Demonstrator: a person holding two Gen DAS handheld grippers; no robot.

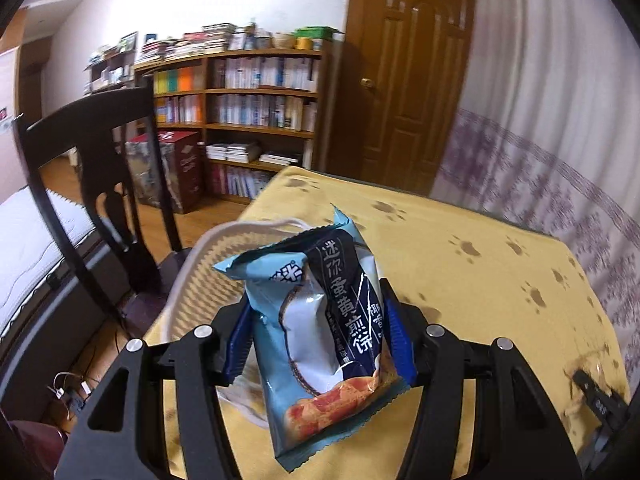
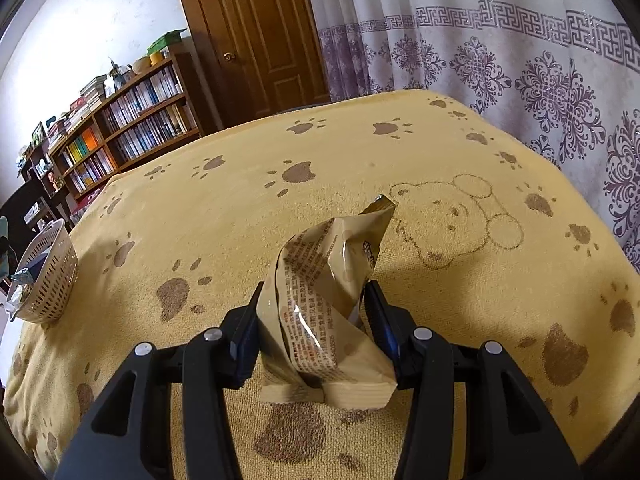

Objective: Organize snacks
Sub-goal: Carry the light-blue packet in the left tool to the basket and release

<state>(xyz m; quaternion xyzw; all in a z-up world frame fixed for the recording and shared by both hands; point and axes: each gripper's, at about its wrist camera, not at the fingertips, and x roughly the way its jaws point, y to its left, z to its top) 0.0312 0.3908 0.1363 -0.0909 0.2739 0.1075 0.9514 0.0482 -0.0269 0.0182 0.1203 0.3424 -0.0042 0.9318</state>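
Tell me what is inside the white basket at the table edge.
In the right view, the basket holds some packets, one dark blue, at its rim. Its wall hides whatever lies deeper. The left view's blue packet covers its inside.

Full bookshelf [image 1: 256, 92], wooden door [image 1: 412, 80], patterned curtain [image 2: 500, 48].

left wrist: low over the yellow paw-print cloth counter [image 1: 460, 264], facing the wooden bookshelf [image 1: 260, 120] | right wrist: close above it, facing the patterned curtain [image 2: 500, 52] | shared: counter, bookshelf, brown panelled door [image 1: 412, 80]
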